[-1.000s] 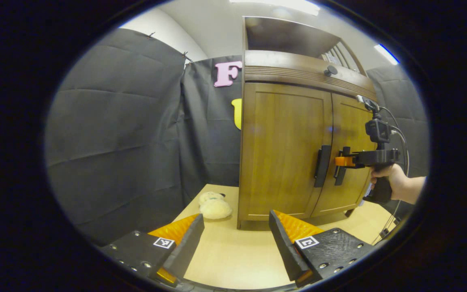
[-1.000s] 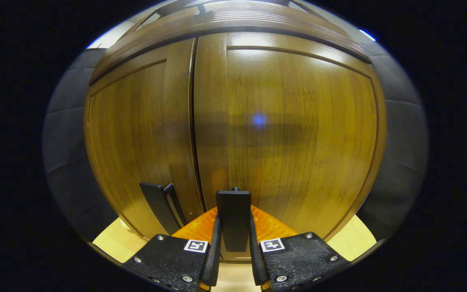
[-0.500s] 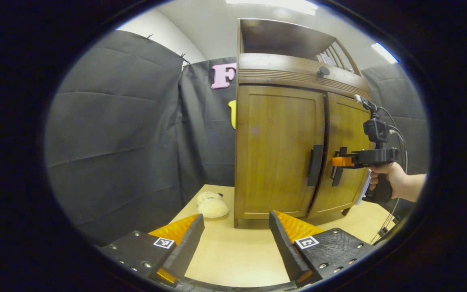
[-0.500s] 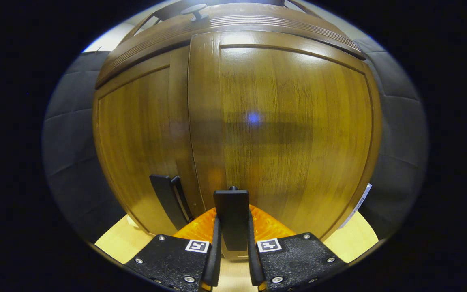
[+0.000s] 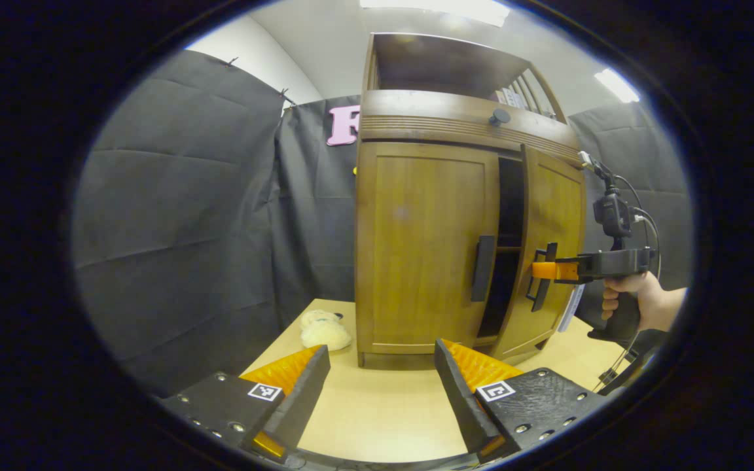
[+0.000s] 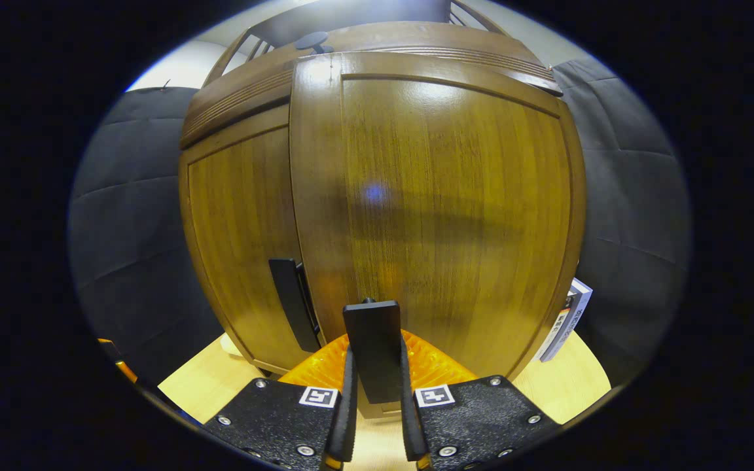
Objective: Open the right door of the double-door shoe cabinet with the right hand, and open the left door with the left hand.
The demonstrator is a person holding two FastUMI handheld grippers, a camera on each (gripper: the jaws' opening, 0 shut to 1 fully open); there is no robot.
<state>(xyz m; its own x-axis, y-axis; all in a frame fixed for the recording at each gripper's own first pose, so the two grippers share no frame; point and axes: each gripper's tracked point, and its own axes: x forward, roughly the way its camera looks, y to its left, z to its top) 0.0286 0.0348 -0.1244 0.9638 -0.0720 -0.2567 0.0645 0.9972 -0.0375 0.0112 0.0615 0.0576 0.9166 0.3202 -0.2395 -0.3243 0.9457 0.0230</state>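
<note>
Shoe cabinet (image 5: pixel 426 261) stands on the table (image 5: pixel 377 412). Right door (image 6: pixel 442 216) ajar; the interior behind the gap is too dark to judge. Left door (image 5: pixel 426 248) closed. Right gripper (image 6: pixel 375 418) clamps the right door's handle (image 6: pixel 372 350). Left gripper (image 5: pixel 380 386) spread wide, holding nothing, well short of the cabinet.

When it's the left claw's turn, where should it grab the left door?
Best by the left door's handle, the upright dark bar near the door's inner edge. It stands off the wood, so the open left claw can probably come straight from the front and close one finger on each side of it.
</note>
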